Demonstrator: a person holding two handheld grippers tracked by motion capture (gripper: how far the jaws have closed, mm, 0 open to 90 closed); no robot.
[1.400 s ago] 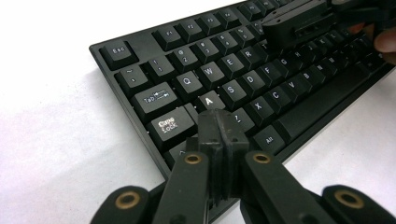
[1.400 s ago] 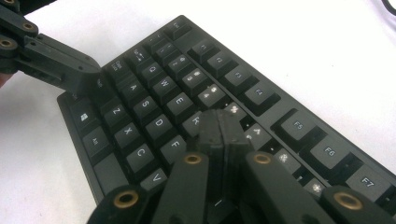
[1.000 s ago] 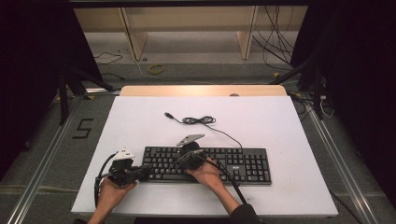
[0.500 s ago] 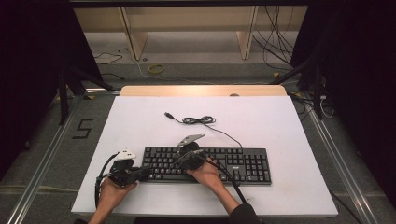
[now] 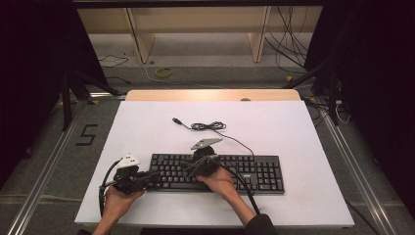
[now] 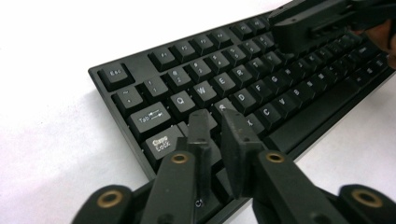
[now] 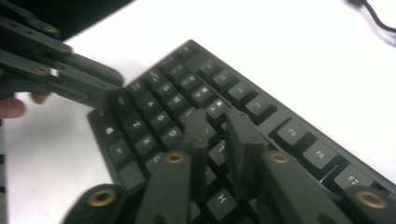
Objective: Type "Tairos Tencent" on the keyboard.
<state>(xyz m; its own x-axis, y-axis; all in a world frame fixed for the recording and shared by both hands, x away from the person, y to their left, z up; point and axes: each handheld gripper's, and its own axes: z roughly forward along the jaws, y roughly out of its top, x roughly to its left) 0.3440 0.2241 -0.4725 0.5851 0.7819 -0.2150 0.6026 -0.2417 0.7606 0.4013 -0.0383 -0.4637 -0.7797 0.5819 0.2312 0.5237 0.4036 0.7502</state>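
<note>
A black keyboard (image 5: 244,171) lies near the front edge of the white table, and its cable (image 5: 208,126) is coiled behind it. My left gripper (image 5: 155,175) rests at the keyboard's left end. In the left gripper view its jaws (image 6: 212,119) hover over the A and S keys (image 6: 196,60); they have just been opening and stand a narrow gap apart with nothing between them. My right gripper (image 5: 188,169) sits over the left-middle keys. Its jaws (image 7: 217,121) have also just been opening, slightly parted and empty, above the keyboard (image 7: 299,133). The two grippers point toward each other.
The white table top (image 5: 303,127) has bare room behind and to the right of the keyboard. A wooden strip (image 5: 210,94) runs along its far edge. Beyond are shelf legs and floor cables (image 5: 164,72). A "5" mark (image 5: 88,134) is on the floor at left.
</note>
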